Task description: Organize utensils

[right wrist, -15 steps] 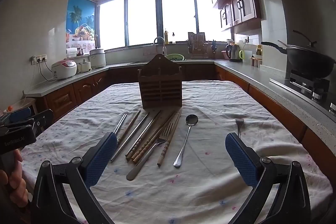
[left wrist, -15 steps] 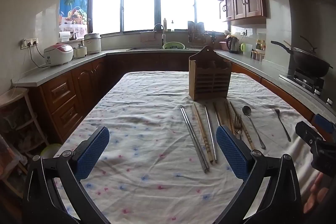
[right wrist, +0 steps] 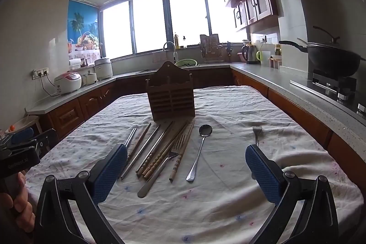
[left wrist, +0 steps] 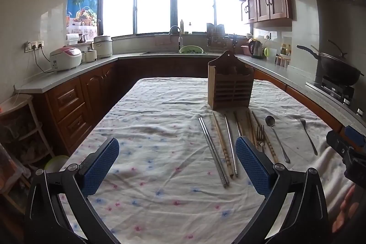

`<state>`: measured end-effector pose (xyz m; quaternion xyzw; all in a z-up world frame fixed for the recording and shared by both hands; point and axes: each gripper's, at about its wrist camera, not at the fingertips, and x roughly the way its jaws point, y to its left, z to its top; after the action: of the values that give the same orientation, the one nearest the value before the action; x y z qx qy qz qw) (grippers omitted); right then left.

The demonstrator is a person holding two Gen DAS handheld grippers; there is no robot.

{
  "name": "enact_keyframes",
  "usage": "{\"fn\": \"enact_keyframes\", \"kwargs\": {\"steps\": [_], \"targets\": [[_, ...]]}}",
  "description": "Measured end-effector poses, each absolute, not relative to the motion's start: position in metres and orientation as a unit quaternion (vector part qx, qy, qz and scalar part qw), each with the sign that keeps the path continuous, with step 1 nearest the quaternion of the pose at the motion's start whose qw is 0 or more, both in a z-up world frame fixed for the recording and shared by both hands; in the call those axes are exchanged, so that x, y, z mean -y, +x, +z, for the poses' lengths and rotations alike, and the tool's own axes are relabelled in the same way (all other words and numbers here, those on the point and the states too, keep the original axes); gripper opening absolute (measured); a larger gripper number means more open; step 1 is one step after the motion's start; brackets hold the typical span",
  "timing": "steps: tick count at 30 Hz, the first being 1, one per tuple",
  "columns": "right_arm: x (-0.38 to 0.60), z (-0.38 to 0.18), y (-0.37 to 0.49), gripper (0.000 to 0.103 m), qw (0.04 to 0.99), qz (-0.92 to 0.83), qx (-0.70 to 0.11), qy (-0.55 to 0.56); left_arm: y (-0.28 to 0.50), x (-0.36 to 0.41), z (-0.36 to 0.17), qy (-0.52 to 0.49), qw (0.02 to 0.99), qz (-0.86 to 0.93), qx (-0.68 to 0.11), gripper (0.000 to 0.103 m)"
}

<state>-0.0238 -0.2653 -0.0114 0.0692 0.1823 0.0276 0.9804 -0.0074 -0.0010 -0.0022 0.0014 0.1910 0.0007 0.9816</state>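
- Left wrist view: left gripper (left wrist: 177,162) is hovering, tilted slightly downward, jaws wide, gripping nothing.
- Right gripper (right wrist: 186,166) is hovering likewise; chopsticks (right wrist: 157,152), fork (right wrist: 160,172) and spoon (right wrist: 199,150) are lying between its jaws.
- Wooden holder (right wrist: 171,98) is standing beyond on the floral tablecloth (right wrist: 205,209); kitchen counters (right wrist: 297,95) are surrounding.

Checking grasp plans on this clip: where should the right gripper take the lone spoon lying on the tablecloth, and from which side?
Probably at mid-handle of the spoon, coming from above with the open right gripper closing across the thin shaft. It lies flat, bowl toward the wooden holder, with bare cloth on both sides, though the chopsticks on its left are nearer.
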Motion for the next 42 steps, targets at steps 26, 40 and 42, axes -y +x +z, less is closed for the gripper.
{"fn": "enact_keyframes", "kwargs": {"steps": [26,40,42], "targets": [[0.2622,-0.0075,-0.0236,0.103,0.982,0.028,-0.176,0.063,-0.0075,0.0004,-0.0012,-0.004,0.982,0.002,-0.190,0.103],[0.2601,-0.0073,-0.0231,0.103,0.982,0.030,-0.175,0.064,-0.0057,-0.0016,-0.0025,-0.006,0.982,0.002,-0.190,0.103],[0.2600,-0.0074,-0.0227,0.103,0.982,0.030,-0.175,0.064,-0.0056,-0.0018,-0.0025,-0.006,0.982,0.002,-0.191,0.103]]}}
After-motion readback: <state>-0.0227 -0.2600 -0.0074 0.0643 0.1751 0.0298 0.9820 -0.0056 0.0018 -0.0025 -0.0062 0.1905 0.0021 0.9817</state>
